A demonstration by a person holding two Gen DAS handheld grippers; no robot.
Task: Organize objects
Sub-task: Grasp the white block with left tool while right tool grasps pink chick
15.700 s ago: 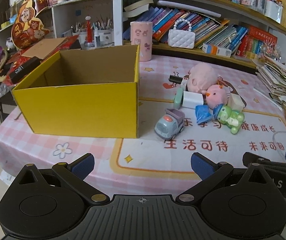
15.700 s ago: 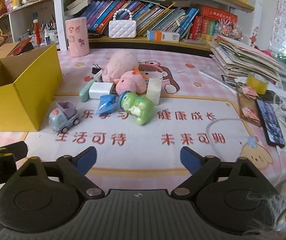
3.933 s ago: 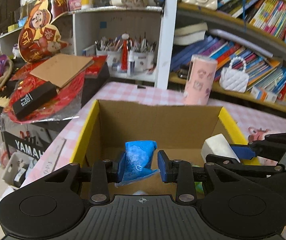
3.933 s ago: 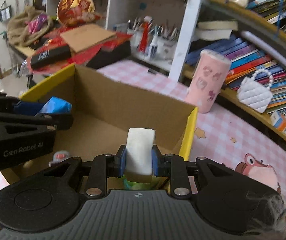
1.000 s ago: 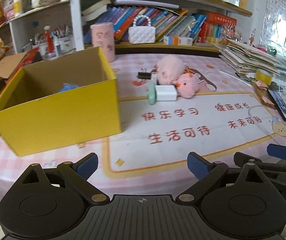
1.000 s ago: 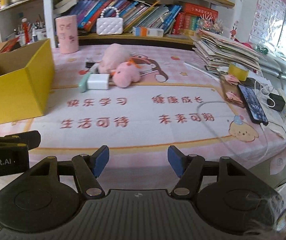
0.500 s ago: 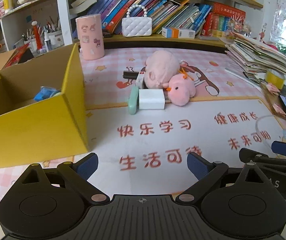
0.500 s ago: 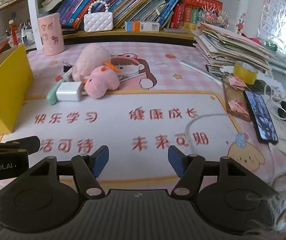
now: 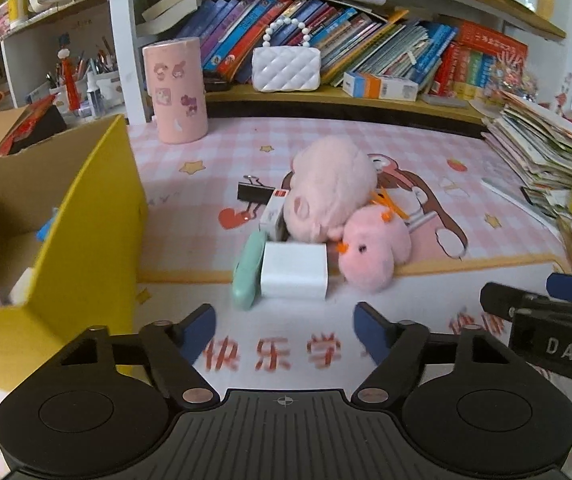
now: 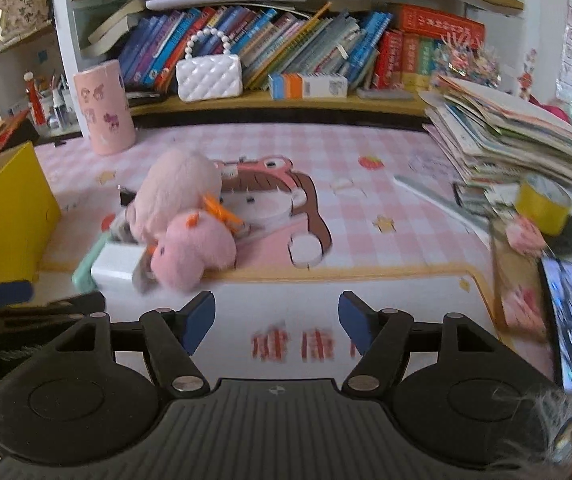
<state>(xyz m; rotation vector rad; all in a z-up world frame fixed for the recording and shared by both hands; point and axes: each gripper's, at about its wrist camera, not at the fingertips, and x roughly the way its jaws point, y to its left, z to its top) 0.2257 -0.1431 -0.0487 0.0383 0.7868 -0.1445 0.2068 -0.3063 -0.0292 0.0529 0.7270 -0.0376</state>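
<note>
A pile of toys lies on the pink mat: a white block (image 9: 294,276), a mint-green piece (image 9: 247,272), a pink chick plush (image 9: 374,252), a bigger pink plush (image 9: 330,188), a black binder clip (image 9: 255,192). My left gripper (image 9: 283,326) hangs just short of the white block, jaws closing with nothing between them. The yellow box (image 9: 85,240) at left holds a blue item (image 9: 45,226) and other small things. My right gripper (image 10: 275,314) is open, opening slightly and empty, with the chick plush (image 10: 193,252) ahead to its left.
A pink cylinder (image 9: 175,92) and a white purse (image 9: 286,68) stand at the back by the bookshelf. A stack of papers (image 10: 506,140), a yellow tape roll (image 10: 542,202) and a phone (image 10: 570,320) crowd the right side.
Both grippers have come closer to the toy pile, which now looks larger. The left jaws have narrowed. The yellow box has shifted toward the left edge of both views.
</note>
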